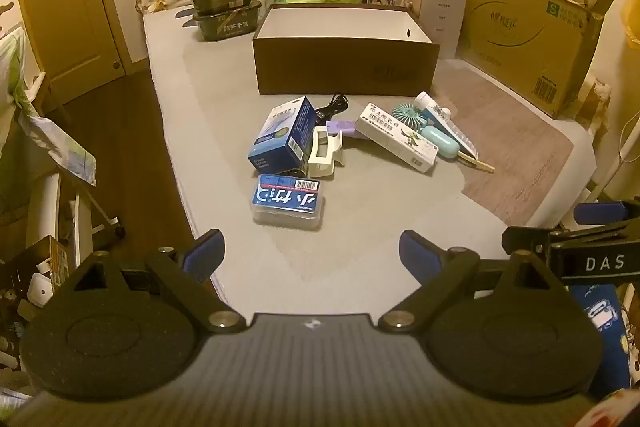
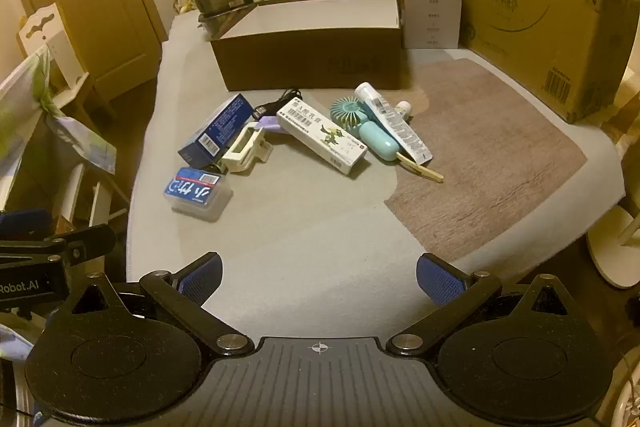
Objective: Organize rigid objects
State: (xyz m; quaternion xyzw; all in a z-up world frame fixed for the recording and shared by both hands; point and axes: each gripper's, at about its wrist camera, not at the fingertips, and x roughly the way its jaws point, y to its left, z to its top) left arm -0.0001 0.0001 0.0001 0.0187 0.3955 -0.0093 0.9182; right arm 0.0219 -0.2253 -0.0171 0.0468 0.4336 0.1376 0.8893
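**Starting the sort: clear the pile from its loose edge**

The brown open box (image 1: 346,67) stands at the back of the grey bed surface (image 1: 320,259), its inside apparently bare; I judge it the place where the small goods belong. In front of it, well short of both grippers, lies the pile. Nothing looks packed yet, so the step in hand is the first pick.

The left gripper (image 1: 312,253) and the right gripper (image 2: 318,277) both hover over bare fabric near the front edge, fingers spread wide, nothing between them.

Take the biggest, free-lying pieces first. The dark blue carton (image 1: 282,137) leans on the cream plastic clip (image 1: 324,151); lifting the carton by its long sides should free the clip beneath. The long white tube box (image 2: 322,135) lies nearly clear and suits the right gripper, gripped across its narrow width. The teal hand fan (image 2: 366,125) is overlapped by the white tube (image 2: 394,125), so the tube goes first. The clear blue-labelled case (image 1: 288,203) sits apart, nearest the left gripper: an easy pick. The black cable (image 1: 334,105), just before the box, may snag; leave it till last.
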